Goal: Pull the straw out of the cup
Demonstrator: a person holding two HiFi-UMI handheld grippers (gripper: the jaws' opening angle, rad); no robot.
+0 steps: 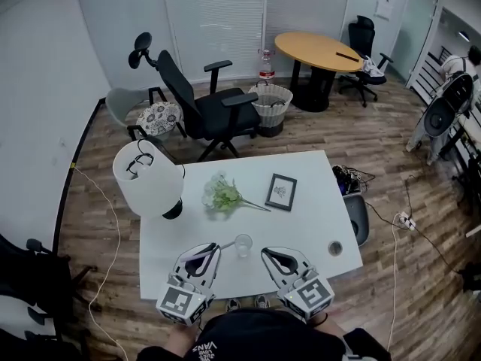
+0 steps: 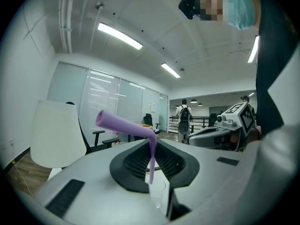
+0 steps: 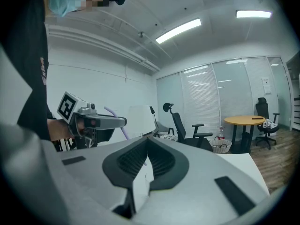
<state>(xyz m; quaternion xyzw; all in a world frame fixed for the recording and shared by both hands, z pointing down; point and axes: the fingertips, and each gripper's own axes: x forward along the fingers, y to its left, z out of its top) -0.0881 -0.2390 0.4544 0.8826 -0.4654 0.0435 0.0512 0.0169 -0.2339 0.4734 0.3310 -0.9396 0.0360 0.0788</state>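
A clear cup stands on the white table near its front edge, between my two grippers. My left gripper is shut on a purple bent straw. In the left gripper view the straw runs down between the jaws, and its lower end hangs about level with the rim of the cup. My right gripper sits just right of the cup, apart from it. Its jaws meet at the tips with nothing in them. From the right gripper view, the left gripper shows with the straw sticking up.
On the table stand a lamp with a white shade, a bunch of pale flowers and a small framed picture. A round cable hole is at the front right. A black office chair stands beyond the table.
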